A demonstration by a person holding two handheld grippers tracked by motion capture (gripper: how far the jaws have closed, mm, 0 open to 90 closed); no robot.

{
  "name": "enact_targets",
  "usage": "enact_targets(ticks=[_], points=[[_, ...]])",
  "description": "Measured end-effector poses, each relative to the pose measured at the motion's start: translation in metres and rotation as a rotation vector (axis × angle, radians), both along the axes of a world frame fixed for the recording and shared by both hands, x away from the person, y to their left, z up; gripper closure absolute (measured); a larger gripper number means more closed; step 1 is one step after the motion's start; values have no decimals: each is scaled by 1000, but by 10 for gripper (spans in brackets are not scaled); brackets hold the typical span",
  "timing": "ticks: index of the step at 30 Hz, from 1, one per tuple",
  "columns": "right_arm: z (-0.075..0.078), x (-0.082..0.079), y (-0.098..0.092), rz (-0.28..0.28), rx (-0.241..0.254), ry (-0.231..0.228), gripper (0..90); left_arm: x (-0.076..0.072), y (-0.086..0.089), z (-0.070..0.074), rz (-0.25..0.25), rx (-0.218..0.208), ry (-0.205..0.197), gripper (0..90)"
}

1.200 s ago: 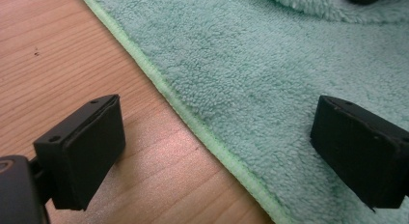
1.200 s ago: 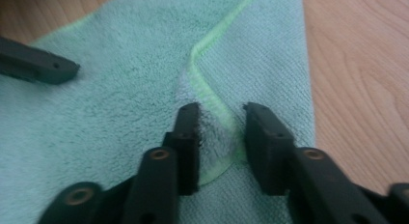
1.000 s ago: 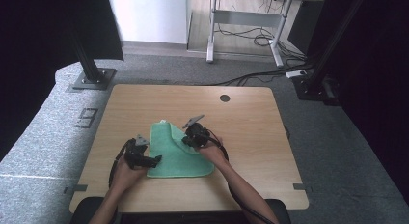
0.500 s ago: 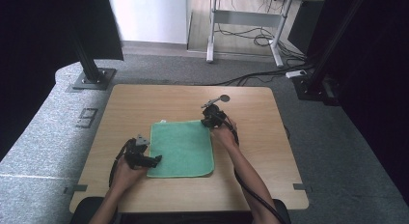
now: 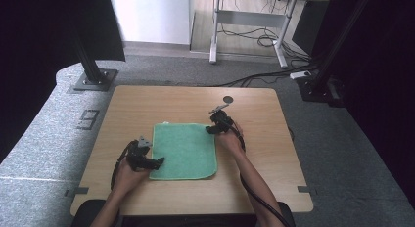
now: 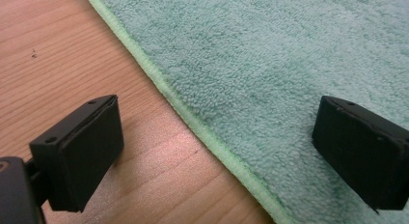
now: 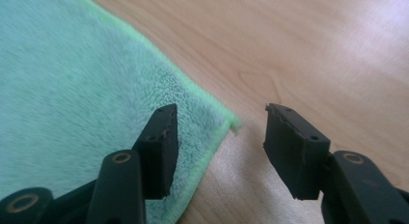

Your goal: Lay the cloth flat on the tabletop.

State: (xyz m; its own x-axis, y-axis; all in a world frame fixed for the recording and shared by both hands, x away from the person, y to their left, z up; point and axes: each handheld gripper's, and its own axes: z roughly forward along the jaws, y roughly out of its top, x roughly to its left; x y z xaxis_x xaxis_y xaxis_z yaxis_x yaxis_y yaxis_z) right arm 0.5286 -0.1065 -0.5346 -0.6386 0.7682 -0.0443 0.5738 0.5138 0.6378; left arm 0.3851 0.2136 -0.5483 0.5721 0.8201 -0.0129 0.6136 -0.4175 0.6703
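I take this as the end of the unfolding step: the green towel (image 5: 184, 150) lies spread flat in one layer on the tabletop (image 5: 147, 102), with nothing lifted.

Nearest me, my left gripper (image 5: 155, 161) sits at the towel's near left corner. In the left gripper view its jaws stand wide apart, one over bare wood and one over the pile, with the towel's stitched hem (image 6: 193, 118) running between them; neither pad presses on anything.

Farther off, my right gripper (image 5: 211, 129) rests at the towel's far right corner. Its jaws have just been opening. In the right gripper view they are parted with that corner (image 7: 230, 121) lying loose in the gap, clear of both pads, so I judge it let go.

The next move, as I read it, calls for a fresh pinch. That means either both corners for a fold, or a tug to square the edges. For either I must drop each lower pad under the hem so it bites cloth rather than sliding over the pile.

Beyond the towel, a small dark round mark (image 5: 228, 99) sits near the tabletop's far edge. Left of the tabletop, a "9"-like marking (image 5: 88, 120) on the grey floor is the only writing I can read; the towel bears no label.
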Motion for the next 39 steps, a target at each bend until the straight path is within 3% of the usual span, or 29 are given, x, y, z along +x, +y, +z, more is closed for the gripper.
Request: enact_targets(ticks=[4,5,8,10,12,13,15,18,20,24,29,39], points=[[-2,3,-3,-26,27,-3,416,0,0,0,0,0,0,40],[-1,3,-4,-36,0,-21,415,0,0,0,0,0,0,40],[2,1,-6,-53,-18,-35,406,0,0,1,1,-1,3,45],[6,-4,-9,-50,13,-40,392,0,0,2,3,5,11,66],[11,-11,-12,-43,59,-38,371,-1,0,7,15,37,-1,73],[11,-11,-12,-43,59,-38,371,-1,0,7,15,37,-1,76],[11,-29,-14,-9,101,-4,340,-1,2,7,29,40,5,75],[9,-41,-14,13,85,-6,323,-1,3,7,41,48,3,67],[6,-60,-14,36,79,-9,300,1,4,7,42,53,13,68],[-3,-75,-14,49,10,-9,277,5,4,5,44,31,38,60],[-4,-79,-23,15,2,-34,273,14,-3,4,25,23,28,56],[-7,-80,-56,-67,34,-23,267,32,-27,1,-24,4,0,56]])
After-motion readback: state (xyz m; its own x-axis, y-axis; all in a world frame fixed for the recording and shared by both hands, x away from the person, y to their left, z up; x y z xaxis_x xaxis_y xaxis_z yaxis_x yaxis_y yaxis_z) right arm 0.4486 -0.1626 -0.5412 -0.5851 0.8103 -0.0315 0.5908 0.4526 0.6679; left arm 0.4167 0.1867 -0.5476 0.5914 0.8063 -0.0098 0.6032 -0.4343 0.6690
